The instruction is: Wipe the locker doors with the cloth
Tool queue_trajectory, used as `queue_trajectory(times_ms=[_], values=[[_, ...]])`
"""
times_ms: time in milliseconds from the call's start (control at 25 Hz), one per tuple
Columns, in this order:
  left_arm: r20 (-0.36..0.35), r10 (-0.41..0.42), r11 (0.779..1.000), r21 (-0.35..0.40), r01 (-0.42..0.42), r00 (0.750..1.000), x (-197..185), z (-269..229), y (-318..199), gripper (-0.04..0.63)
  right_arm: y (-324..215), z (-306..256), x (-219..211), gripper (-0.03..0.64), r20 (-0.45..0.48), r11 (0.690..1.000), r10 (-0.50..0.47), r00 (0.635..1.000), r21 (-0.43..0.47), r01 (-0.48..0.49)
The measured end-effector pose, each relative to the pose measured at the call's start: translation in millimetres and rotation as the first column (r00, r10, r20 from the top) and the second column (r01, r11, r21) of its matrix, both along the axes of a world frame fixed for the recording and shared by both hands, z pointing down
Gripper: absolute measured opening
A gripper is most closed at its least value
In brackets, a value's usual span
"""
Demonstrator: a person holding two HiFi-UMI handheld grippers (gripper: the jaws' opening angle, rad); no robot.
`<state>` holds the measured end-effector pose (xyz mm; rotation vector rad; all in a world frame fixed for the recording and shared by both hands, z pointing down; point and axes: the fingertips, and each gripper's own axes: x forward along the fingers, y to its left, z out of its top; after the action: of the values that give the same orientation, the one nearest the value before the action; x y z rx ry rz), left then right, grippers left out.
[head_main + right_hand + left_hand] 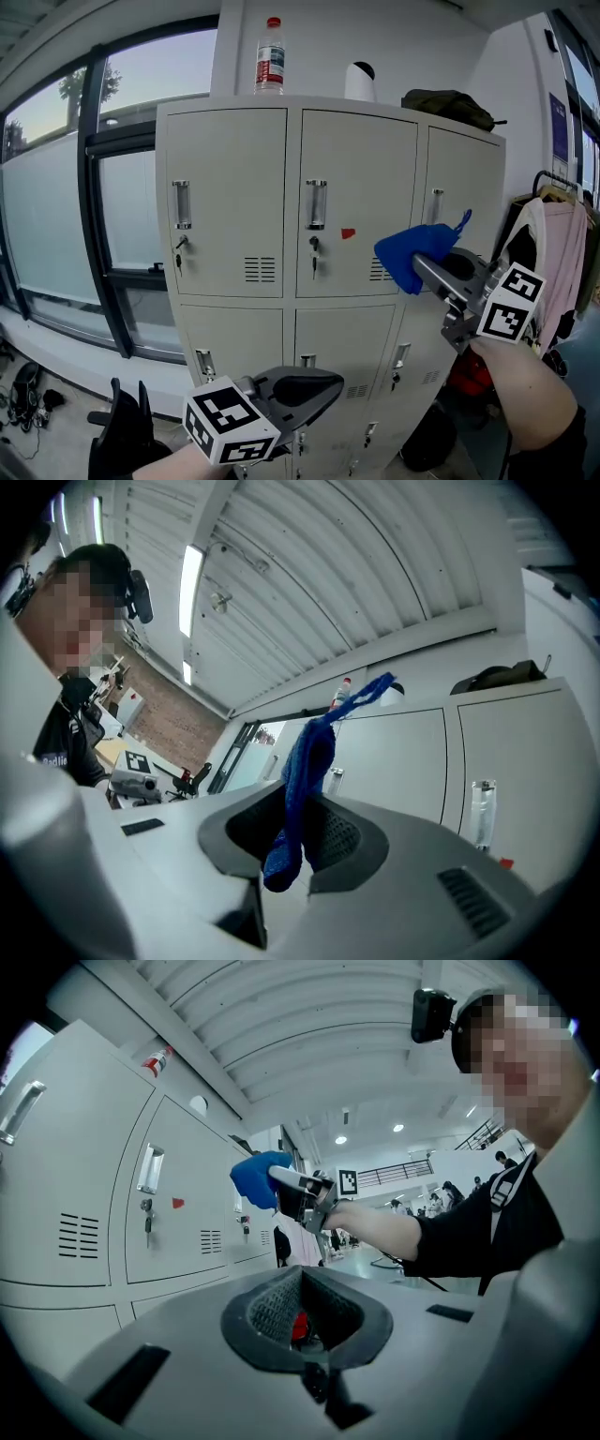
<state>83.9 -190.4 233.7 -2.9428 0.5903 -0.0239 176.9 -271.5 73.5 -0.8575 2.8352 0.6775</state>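
At the middle right of the head view, the right gripper has its jaws clamped on the blue cloth. The cloth is bunched in front of the upper locker doors. The left gripper sits at the bottom centre, its jaws closed together on nothing.

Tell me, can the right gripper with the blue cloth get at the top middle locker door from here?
Probably yes. The right gripper holds the cloth just before the top middle door, nothing shows between them, and the left gripper sits lower down.
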Motion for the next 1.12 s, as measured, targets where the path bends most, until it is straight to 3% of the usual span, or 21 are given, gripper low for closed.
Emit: queue_trajectory(times_ms=[200,560,720,1120], values=[[-0.009,-0.029,0.999,0.02,0.03,1.0,17.4,-9.5,-45.4,0.006,-42.1,-27.8,4.7,0.061,0.125,0.996,-0.086,0.988,-0.028,0.09],[0.016,-0.012,0.999,0.032,0.012,1.0,32.4,-12.1,-96.7,0.006,-91.6,-41.2,-9.7,0.06,0.156,0.989,-0.141,0.978,-0.008,0.144],[0.024,0.036,0.999,0.025,-0.036,0.999,19.4,-8.9,-107.3,0.006,-102.9,-55.7,-24.3,0.061,0.179,0.994,-0.108,0.978,0.011,0.108],[0.039,0.156,0.988,-0.004,-0.156,0.987,-53.2,-21.7,-123.8,0.006,-104.2,-117.8,-69.2,0.06,0.353,0.991,0.015,0.936,0.119,-0.06]])
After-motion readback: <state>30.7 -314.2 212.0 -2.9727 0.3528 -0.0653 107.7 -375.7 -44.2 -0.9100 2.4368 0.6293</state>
